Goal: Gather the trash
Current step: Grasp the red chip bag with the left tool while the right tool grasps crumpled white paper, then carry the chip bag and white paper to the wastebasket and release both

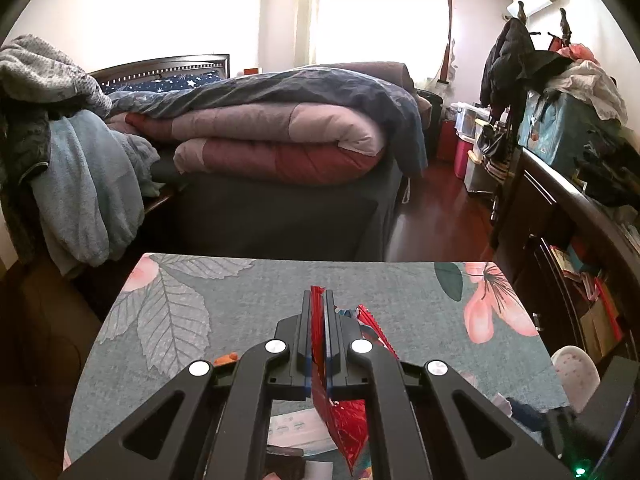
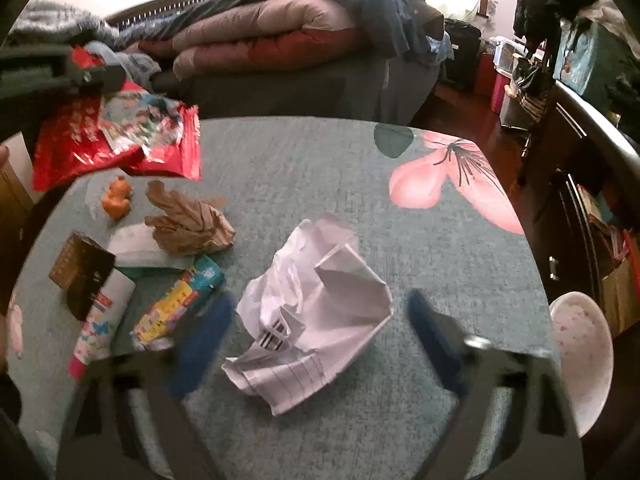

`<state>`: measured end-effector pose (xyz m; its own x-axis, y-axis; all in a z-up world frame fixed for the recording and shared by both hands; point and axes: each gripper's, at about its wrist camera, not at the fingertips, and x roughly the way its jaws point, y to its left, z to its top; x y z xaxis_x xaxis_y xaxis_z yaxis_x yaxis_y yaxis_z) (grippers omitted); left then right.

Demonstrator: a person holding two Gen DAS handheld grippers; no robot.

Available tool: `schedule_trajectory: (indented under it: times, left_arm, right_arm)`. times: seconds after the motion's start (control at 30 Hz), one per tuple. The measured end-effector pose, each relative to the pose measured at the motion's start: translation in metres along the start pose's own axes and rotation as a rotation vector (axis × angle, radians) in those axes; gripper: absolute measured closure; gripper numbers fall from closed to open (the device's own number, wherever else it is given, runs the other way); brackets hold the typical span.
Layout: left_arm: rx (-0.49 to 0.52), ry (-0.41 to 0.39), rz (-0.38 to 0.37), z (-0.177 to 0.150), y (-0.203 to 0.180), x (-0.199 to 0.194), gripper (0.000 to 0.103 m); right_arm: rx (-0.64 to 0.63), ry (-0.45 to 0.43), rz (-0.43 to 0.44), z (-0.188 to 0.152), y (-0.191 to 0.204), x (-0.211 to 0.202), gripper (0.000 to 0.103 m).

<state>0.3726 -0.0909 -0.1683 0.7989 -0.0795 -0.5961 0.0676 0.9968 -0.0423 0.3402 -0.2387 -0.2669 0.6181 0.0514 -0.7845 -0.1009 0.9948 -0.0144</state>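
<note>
Left gripper [image 1: 319, 300] clamped narrow on a red snack wrapper [image 1: 344, 428], lifted clear of the table [image 1: 240, 300], likely for carrying off to a bin. Right gripper [image 2: 316, 332] spread wide, blurred, straddling a crumpled white paper [image 2: 316, 312] lying mid-table, seemingly lined up for the next grab. More litter at the left: brown paper [image 2: 192, 224], small box [image 2: 82, 268], colourful packet [image 2: 180, 304].

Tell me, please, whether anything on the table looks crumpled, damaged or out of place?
Yes: a crumpled sheet of lined paper lies mid-table, a crumpled brown paper sits beside an orange toy, and wrappers are scattered nearby.
</note>
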Motion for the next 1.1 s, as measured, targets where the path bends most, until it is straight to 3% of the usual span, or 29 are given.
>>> schedule_trajectory:
  times: [0.17, 0.4, 0.6, 0.87, 1.1]
  left_arm:
    - [-0.006, 0.005, 0.006, -0.003, 0.004, -0.003, 0.099]
    - [0.011, -0.010, 0.004, -0.003, -0.004, -0.020, 0.099]
    - [0.039, -0.031, -0.052, -0.001, -0.027, -0.044, 0.098]
    - [0.103, -0.038, -0.221, -0.006, -0.100, -0.066, 0.097]
    - [0.205, -0.004, -0.355, -0.020, -0.189, -0.067, 0.097]
  right_arm:
    - [0.003, -0.033, -0.007, -0.002, -0.002, -0.010, 0.045]
    - [0.048, -0.049, 0.024, -0.012, -0.014, -0.029, 0.045]
    - [0.123, -0.100, 0.052, -0.030, -0.042, -0.067, 0.046]
    - [0.289, -0.176, 0.007, -0.069, -0.118, -0.124, 0.045]
    - [0.434, -0.199, -0.126, -0.112, -0.205, -0.148, 0.045]
